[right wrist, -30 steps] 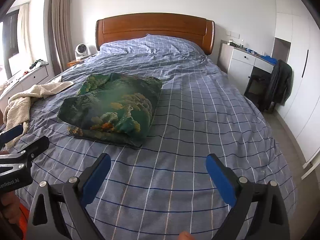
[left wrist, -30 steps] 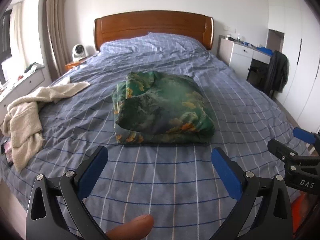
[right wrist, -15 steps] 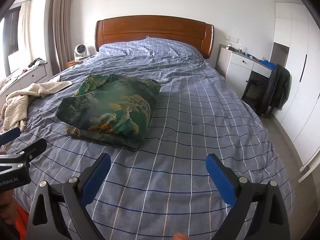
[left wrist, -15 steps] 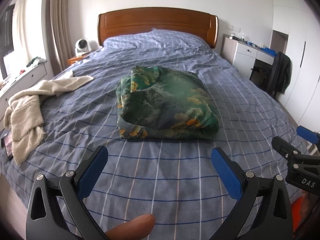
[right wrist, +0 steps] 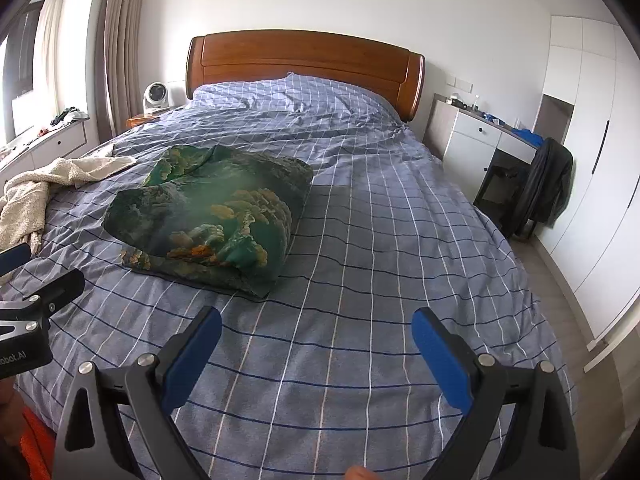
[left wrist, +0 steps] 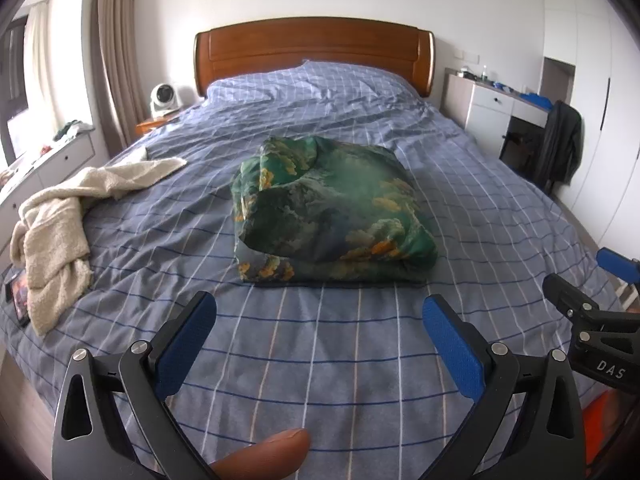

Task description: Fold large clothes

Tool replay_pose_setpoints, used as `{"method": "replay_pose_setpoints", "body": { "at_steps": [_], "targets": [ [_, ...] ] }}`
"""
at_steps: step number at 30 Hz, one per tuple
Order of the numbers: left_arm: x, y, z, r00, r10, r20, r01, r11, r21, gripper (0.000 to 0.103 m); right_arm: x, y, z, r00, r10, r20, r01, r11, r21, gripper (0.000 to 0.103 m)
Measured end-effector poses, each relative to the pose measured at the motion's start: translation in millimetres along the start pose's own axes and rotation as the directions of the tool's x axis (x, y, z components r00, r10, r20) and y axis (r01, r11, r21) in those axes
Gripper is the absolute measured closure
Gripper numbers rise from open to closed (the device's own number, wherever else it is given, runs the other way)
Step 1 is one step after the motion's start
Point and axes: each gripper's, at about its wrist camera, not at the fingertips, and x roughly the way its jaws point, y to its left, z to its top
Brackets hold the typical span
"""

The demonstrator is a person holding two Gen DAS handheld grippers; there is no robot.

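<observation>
A green garment (left wrist: 332, 208) printed with orange and yellow patches is lying folded into a thick, roughly rectangular bundle near the middle of the bed. Its top layer is puffing up and rumpling at the left corner, while a flatter layer is showing beneath along the near edge. Nothing is touching it (right wrist: 212, 216).

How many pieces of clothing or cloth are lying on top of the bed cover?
2: a folded green garment in the middle of the bed, and a cream towel near the bed's left edge. More may lie outside the views.
</observation>
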Motion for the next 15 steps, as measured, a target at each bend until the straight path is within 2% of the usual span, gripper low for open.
{"method": "replay_pose_setpoints", "body": {
  "at_steps": [15],
  "targets": [
    [-4.5,-0.3,3.1,1.000,0.006,0.010,-0.006,1.000,-0.002,0.000,-5.5,2.2,-0.1,1.000,-0.008,0.014,0.008,1.000,-0.018,0.005]
  ]
}}
